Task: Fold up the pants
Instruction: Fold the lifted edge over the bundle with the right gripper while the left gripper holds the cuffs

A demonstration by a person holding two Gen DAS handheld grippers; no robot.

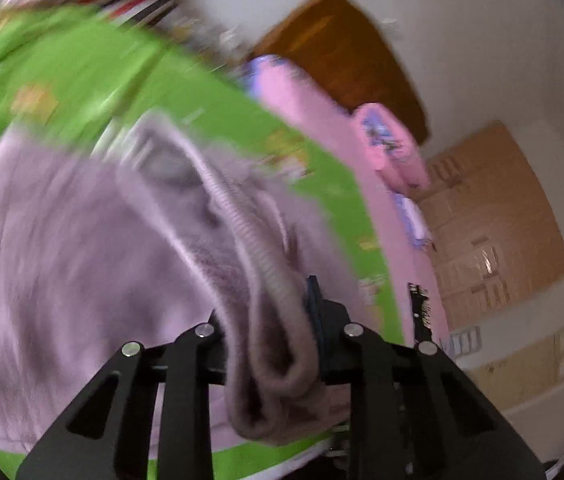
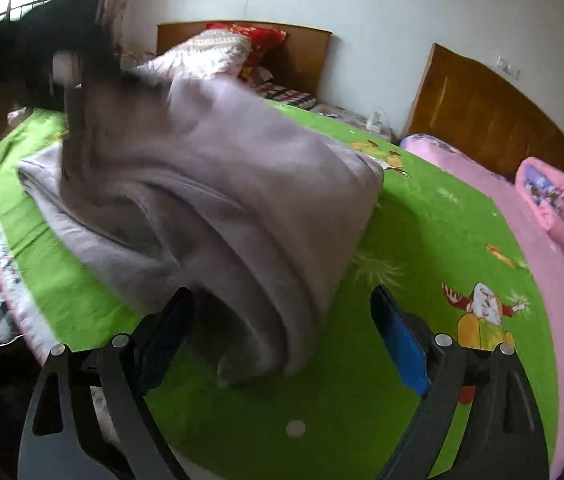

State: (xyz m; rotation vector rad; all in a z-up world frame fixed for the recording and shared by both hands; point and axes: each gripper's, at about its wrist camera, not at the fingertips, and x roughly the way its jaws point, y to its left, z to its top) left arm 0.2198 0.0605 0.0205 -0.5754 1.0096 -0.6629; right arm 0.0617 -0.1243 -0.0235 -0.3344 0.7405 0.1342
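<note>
1. Nearest the left wrist lens, a thick rolled fold of the lilac pants (image 1: 274,380) bulges between the black fingers of the left gripper (image 1: 272,340), which is clamped on the cloth; its ribbed waistband runs up and away from the jaws.
2. The rest of the pants spreads blurred to the left of that view, over the green cartoon sheet (image 1: 82,72).
3. In the right wrist view, the right gripper (image 2: 282,312) has its jaws spread wide, the blue pad (image 2: 402,344) on one finger clear of the fabric; a hanging end of the pants (image 2: 210,200) droops between the fingers without being pinched.
4. The garment is lifted at its far end by the left gripper (image 2: 62,68), a dark blur at the upper left, and drapes down onto the green sheet (image 2: 422,220).
5. A pink quilt (image 2: 514,216) lies beside the sheet, below wooden headboards (image 2: 494,116).
</note>
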